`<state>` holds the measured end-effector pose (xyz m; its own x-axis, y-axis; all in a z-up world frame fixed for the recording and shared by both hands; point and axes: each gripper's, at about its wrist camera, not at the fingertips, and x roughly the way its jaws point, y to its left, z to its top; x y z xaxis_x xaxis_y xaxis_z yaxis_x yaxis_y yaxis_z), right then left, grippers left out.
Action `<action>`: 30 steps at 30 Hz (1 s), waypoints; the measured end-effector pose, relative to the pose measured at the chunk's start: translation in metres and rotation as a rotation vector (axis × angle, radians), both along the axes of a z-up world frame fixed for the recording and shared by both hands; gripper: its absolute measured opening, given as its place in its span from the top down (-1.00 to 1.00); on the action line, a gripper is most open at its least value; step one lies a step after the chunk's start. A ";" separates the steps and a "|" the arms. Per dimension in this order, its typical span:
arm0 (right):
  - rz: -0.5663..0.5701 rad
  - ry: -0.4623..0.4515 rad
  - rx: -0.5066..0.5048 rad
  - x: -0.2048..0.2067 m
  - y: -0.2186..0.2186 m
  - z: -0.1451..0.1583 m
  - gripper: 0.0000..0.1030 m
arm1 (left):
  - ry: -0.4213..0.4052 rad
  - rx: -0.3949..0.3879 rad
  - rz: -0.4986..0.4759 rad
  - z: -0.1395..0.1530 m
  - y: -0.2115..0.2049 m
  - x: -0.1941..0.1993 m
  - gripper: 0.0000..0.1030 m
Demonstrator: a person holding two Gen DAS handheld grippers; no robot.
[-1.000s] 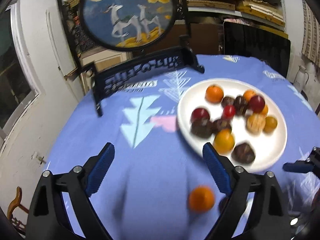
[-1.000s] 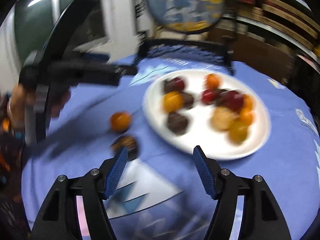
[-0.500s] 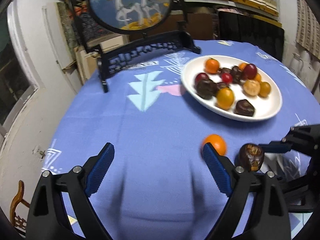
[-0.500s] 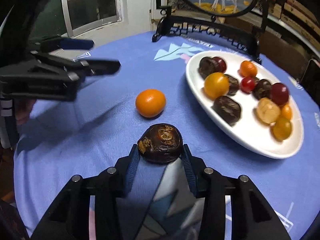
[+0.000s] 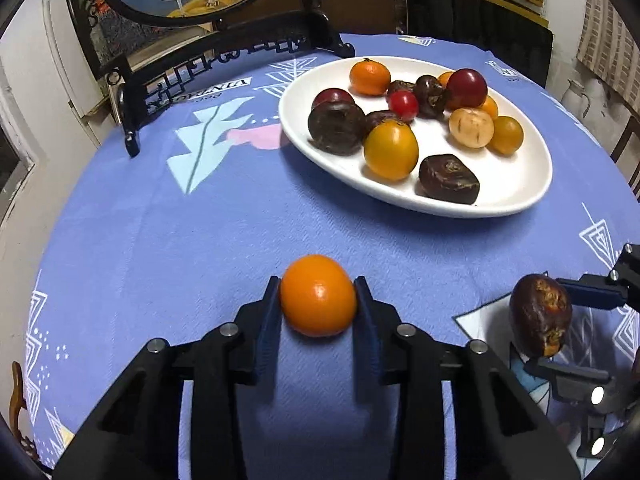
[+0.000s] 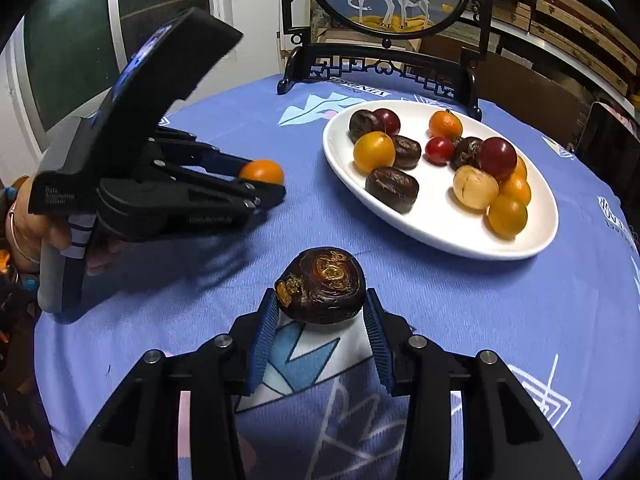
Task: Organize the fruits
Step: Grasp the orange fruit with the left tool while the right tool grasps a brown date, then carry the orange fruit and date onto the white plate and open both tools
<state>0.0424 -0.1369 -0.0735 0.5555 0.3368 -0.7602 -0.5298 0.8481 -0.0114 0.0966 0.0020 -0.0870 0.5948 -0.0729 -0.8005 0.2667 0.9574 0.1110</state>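
Orange, smooth round fruit, likely slippery, is being closed upon at its widest sides by the left claw, near the white oval plate; the wrinkled dark-brown fruit is being held clamped in the right claw.

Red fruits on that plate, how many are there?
3, all on the plate: the large red fruit toward the right, the small red fruit mid-plate, the dark red fruit at the far left beside a brown fruit. More may hide in the pile.
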 end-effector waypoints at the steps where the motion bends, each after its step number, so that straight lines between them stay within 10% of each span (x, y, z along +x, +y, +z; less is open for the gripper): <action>1: -0.001 -0.001 0.002 -0.001 -0.001 0.000 0.15 | -0.004 0.000 0.001 0.002 0.001 -0.003 0.31; 11: -0.007 -0.013 0.015 -0.014 -0.010 0.004 0.15 | -0.140 0.051 -0.093 0.044 -0.031 -0.039 0.31; 20: -0.076 -0.200 0.082 0.002 -0.040 0.086 0.15 | -0.294 0.054 -0.068 0.102 -0.057 -0.013 0.31; 30: -0.149 -0.221 0.162 0.055 -0.060 0.107 0.15 | -0.273 0.050 -0.026 0.103 -0.077 0.037 0.31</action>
<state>0.0975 -0.1967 0.0333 0.7537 0.3461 -0.5587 -0.3990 0.9165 0.0295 0.1334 -0.0752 0.0159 0.7873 -0.0556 -0.6141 0.2448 0.9422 0.2286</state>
